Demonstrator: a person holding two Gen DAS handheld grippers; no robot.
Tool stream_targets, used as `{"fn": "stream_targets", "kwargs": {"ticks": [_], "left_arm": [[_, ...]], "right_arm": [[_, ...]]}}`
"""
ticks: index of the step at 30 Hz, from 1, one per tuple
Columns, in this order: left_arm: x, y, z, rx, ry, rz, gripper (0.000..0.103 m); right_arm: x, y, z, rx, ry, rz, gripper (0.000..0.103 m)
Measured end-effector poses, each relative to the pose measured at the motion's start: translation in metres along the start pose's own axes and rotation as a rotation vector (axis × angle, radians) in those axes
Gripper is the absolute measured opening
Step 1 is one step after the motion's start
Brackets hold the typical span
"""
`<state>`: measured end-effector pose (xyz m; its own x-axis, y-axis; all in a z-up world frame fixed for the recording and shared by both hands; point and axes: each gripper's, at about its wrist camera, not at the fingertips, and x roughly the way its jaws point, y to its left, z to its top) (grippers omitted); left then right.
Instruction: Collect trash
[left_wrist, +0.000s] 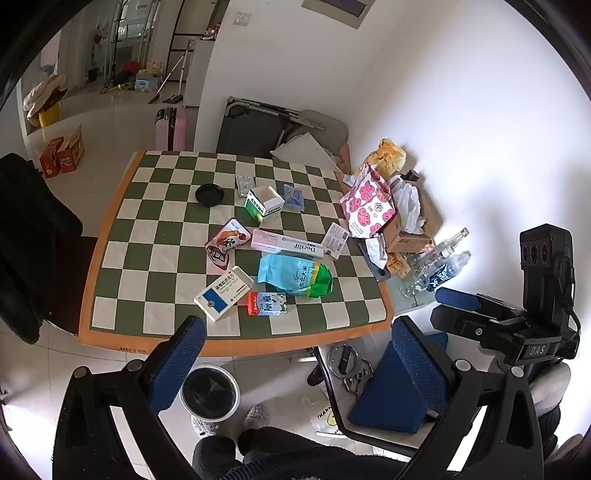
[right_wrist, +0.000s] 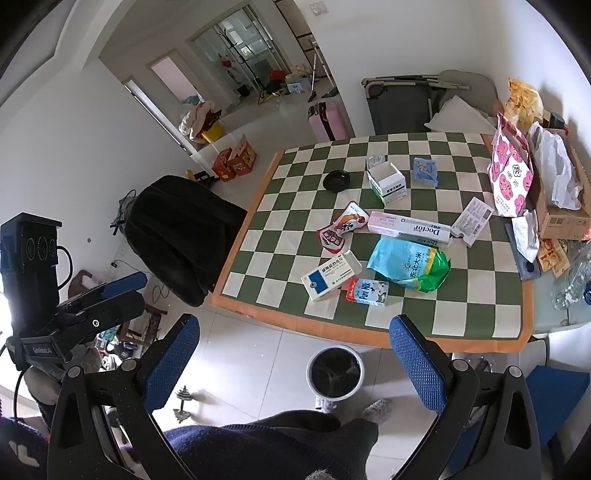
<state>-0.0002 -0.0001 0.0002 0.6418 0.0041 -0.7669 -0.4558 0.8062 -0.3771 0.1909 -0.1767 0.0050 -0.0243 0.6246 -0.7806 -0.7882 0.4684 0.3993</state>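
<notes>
- White walls and pale floor tiles framed a bench (left_wrist: 110, 258) under a green-and-cream checked cloth with an orange border.
- Only the left wrist view showed the clear bottles (left_wrist: 439, 266) lying off the bench's right corner in full, and the blue stool (left_wrist: 391, 391) in full below the right finger.
- Only the right wrist view showed the dumbbell (right_wrist: 183, 400) on the floor, and more of the black chair (right_wrist: 177, 236) just beside the bench's left edge.
- Each view caught the other hand-held gripper at its edge: the right one (left_wrist: 458, 301) from the left, the left one (right_wrist: 122, 286) from the right.
- Both hand-held grippers were released, blue pads wide apart, grasping nothing, above the floor in front of the bench.
- Trash lay scattered on the cloth: a blue-and-white box (left_wrist: 223, 293) near the front edge, a small milk carton (left_wrist: 266, 304) just beside it, and a teal-and-green rice bag (left_wrist: 295, 275), crumpled, behind the carton.
- A long pink-and-white "Doctor" box (left_wrist: 288, 243) lay behind the bag, with a red snack wrapper (left_wrist: 225, 243) to its left.
- An open green-and-white box (left_wrist: 264, 203) stood farther back, near a black dish (left_wrist: 209, 194).
- A bin (right_wrist: 335, 372) with a dark liner stood on the floor just below the bench's front edge.
</notes>
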Motion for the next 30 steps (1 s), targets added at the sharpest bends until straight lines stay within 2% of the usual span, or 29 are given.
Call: {"fn": "stream_targets", "kwargs": {"ticks": [30], "left_arm": [[0.0022,-0.0037,-0.0013,0.002,-0.005,-0.001,0.103]], "right_arm": [[0.0004,0.0025,-0.0020,0.001,-0.003,-0.001,0.103]]}}
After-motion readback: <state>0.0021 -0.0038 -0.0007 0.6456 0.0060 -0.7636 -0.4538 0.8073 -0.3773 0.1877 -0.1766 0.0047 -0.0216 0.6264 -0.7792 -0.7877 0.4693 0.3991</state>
